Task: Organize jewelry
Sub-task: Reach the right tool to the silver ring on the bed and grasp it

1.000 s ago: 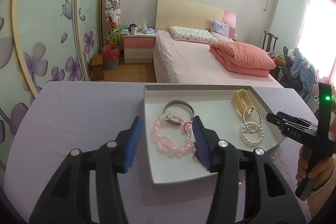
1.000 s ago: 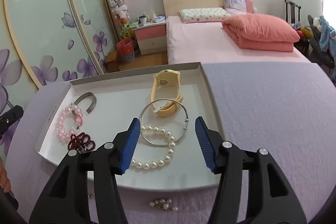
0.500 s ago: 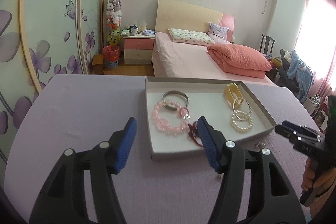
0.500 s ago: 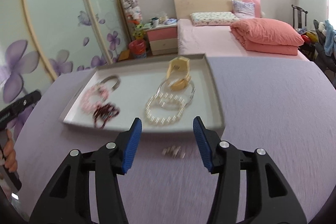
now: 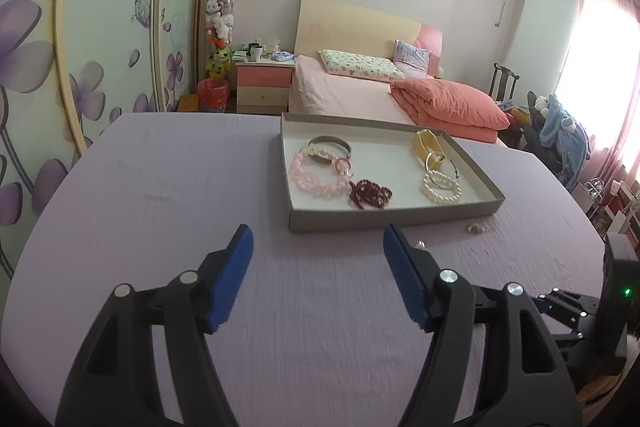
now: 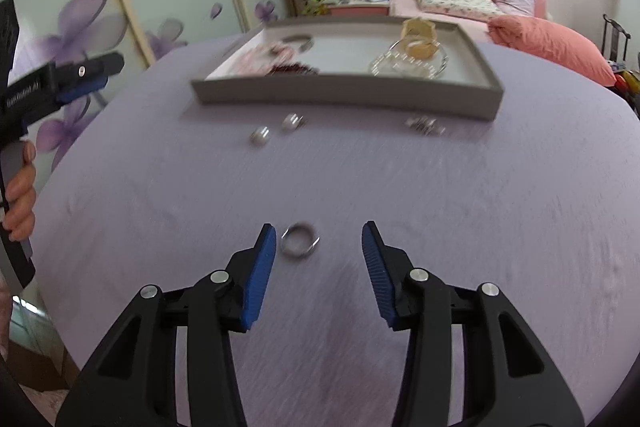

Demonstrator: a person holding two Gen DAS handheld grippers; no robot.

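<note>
On the purple table (image 6: 480, 207), a loose silver ring (image 6: 299, 245) lies between the right gripper's (image 6: 319, 251) closing, still-apart jaws, lined up for pickup toward the tray (image 5: 394, 217). Left gripper (image 5: 318, 255) hangs empty, jaws widening.

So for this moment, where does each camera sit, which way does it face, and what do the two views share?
Left wrist: on the left gripper, looking forward and down across the purple table at the tray and bed; shows its own opening, empty jaws and the right gripper's body at lower right.
Right wrist: on the right gripper, tilted down at a silver ring between its closing jaws, untouched; the hand holding the left gripper shows at far left.
Shared: tray, table, bed, loose small pieces before the tray.
</note>
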